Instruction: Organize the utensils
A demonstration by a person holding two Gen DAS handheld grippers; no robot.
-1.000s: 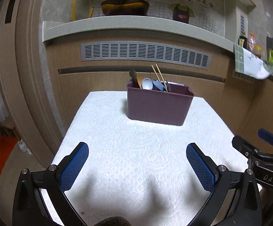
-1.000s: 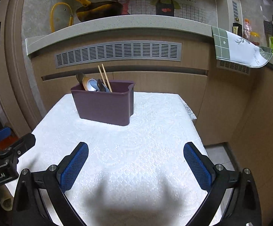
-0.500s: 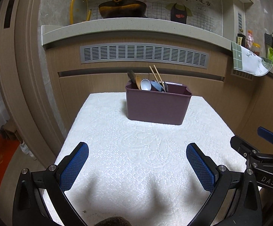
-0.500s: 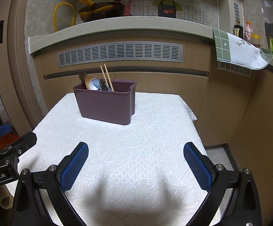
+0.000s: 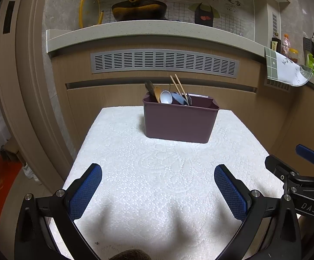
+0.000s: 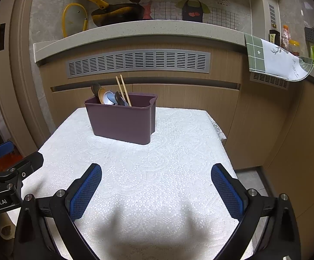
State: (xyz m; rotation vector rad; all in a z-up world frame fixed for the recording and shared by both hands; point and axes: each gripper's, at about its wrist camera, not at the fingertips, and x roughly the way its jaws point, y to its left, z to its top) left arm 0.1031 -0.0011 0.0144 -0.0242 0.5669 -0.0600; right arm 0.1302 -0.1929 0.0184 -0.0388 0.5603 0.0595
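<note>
A dark purple utensil bin (image 5: 179, 121) (image 6: 122, 120) stands on the far half of a table under a white lace cloth (image 5: 157, 173) (image 6: 157, 173). Spoons (image 5: 165, 97) (image 6: 108, 97) and a pair of wooden chopsticks (image 5: 178, 85) (image 6: 123, 90) stick out of its left end. My left gripper (image 5: 157, 191) is open above the near part of the cloth, well short of the bin, with nothing between its blue pads. My right gripper (image 6: 156, 190) is open too, empty, with the bin ahead to the left. Each gripper shows at the edge of the other's view.
Behind the table runs a wooden cabinet front with a grey vent grille (image 5: 163, 61) under a stone counter (image 5: 157, 30). A pan (image 6: 115, 14) sits on the counter. A green and white towel (image 6: 274, 60) hangs at the right. Floor shows right of the table (image 6: 250, 177).
Both views have tilted upward and pulled back slightly, so the bin sits lower in the frame. Both grippers have stayed open and empty.
</note>
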